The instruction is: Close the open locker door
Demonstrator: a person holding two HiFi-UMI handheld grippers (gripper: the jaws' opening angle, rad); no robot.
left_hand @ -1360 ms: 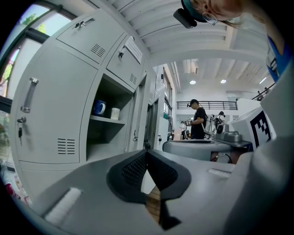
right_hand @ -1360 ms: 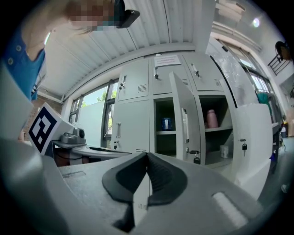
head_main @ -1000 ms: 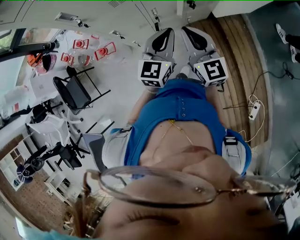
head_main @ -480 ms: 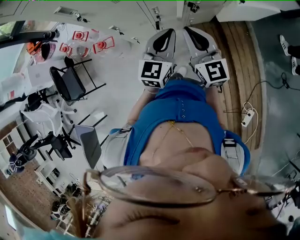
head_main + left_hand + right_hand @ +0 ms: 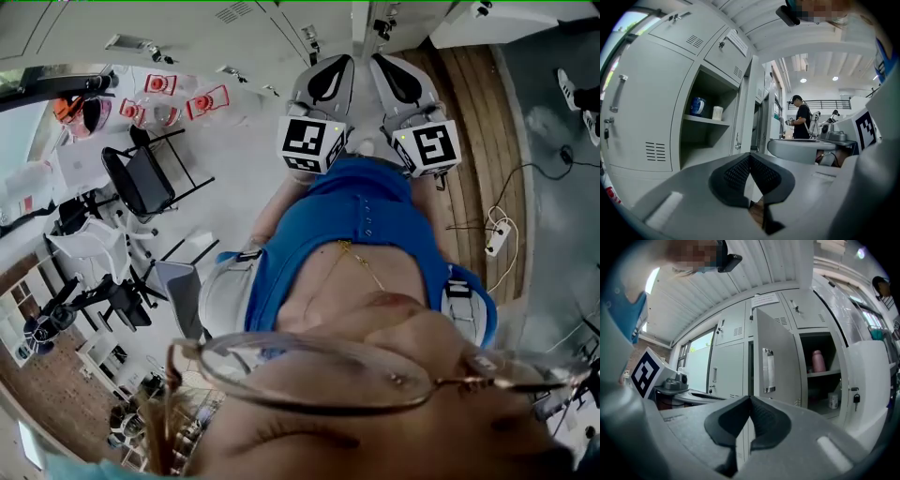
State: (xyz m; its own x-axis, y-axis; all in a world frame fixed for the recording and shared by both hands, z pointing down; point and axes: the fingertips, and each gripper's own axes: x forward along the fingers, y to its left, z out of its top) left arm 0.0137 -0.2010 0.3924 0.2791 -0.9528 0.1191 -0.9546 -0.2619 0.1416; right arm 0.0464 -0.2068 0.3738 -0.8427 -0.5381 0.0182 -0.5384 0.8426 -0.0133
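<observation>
In the right gripper view a grey locker door [image 5: 776, 362] stands swung open, edge toward me. Its compartment [image 5: 820, 376] shows a pink bottle [image 5: 817, 361] on a shelf. My right gripper [image 5: 750, 399] is shut and empty, short of the door. In the left gripper view another open compartment [image 5: 710, 126] holds a blue mug [image 5: 697, 106] and a white cup [image 5: 717, 112], beside a door edge [image 5: 752, 108]. My left gripper [image 5: 750, 157] is shut with nothing in it. The head view shows the left gripper [image 5: 323, 80] and right gripper [image 5: 398, 75] side by side, pointing at the lockers [image 5: 272, 19].
A person in black [image 5: 802, 119] stands by equipment far down the room. Black folding chairs [image 5: 145, 178] and a cluttered white table [image 5: 84, 155] lie to the left. A power strip and cables [image 5: 502, 230] lie on the wooden floor at the right.
Both grippers have shifted a little toward the lockers, still shut and side by side. The chairs and table at the left have slid in the head view as the person moved.
</observation>
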